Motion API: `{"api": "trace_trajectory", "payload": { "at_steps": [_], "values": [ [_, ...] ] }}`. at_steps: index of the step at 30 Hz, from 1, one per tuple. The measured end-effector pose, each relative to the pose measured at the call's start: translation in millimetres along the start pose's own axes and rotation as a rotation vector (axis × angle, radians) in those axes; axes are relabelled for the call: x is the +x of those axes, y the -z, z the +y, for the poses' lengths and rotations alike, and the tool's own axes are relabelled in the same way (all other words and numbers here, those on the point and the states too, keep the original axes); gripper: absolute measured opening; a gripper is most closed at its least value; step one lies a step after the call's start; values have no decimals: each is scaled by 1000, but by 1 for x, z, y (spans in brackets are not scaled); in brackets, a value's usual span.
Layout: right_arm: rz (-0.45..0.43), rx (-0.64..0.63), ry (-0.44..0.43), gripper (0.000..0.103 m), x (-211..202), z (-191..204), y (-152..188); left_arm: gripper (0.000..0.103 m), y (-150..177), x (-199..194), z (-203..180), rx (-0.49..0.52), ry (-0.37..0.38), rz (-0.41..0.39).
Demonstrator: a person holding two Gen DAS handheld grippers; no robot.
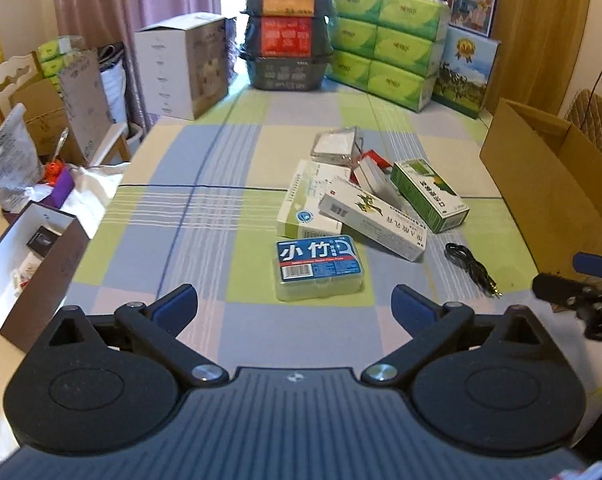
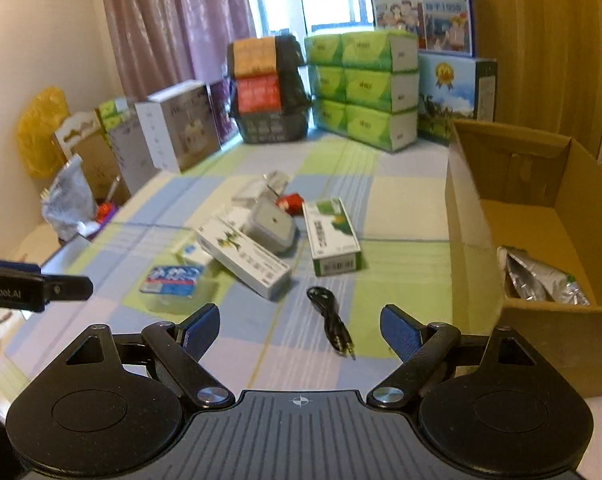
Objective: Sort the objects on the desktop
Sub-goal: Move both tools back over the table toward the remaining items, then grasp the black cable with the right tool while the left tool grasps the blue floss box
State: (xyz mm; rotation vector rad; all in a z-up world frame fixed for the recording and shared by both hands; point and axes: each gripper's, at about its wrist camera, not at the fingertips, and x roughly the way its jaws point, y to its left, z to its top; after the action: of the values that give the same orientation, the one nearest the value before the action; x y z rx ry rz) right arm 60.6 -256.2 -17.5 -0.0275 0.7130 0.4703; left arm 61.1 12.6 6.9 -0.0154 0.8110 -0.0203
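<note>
I held both grippers, left (image 1: 295,306) and right (image 2: 299,330), spread empty; the brown cardboard box (image 2: 477,216) right of the medicine cartons contained silver foil packets (image 2: 541,280).

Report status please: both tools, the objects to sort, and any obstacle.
Left tool open, empty. Right tool open, empty. Box pile, blue floss case, black cable on tablecloth, untouched. Cardboard box at right holds foil packs. Nothing blocking.

A lived-in home room: pink curtains (image 2: 173,28) at the window, a checked cloth on the desk (image 1: 205,216), stacked tissue packs (image 1: 385,48) (green wrappers) and cardboard cartons.
</note>
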Motion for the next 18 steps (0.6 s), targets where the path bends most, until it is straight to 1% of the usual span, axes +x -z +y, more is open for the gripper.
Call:
{"api": "trace_trajectory", "payload": {
  "at_steps": [4, 6, 8, 10, 13, 15, 18],
  "values": [
    [41, -32, 9, 84, 29, -2, 6, 101, 1, 25, -2, 20, 13, 3],
    [57, -43, 14, 81, 43, -5, 7, 101, 3, 38, -2, 22, 21, 8],
    [74, -63, 21, 71, 56, -6, 8, 101, 4, 49, 0, 23, 22, 9],
    [90, -82, 16, 63, 70, -8, 8, 101, 5, 62, 0, 25, 24, 11],
    [105, -107, 45, 59, 86, -11, 10, 101, 7, 76, -7, 63, 11, 7],
    [112, -105, 57, 57, 95, -13, 11, 101, 10, 81, -12, 85, 21, -3],
    [122, -108, 68, 52, 105, -15, 12, 101, 11, 92, -14, 63, 36, 12]
  ]
}}
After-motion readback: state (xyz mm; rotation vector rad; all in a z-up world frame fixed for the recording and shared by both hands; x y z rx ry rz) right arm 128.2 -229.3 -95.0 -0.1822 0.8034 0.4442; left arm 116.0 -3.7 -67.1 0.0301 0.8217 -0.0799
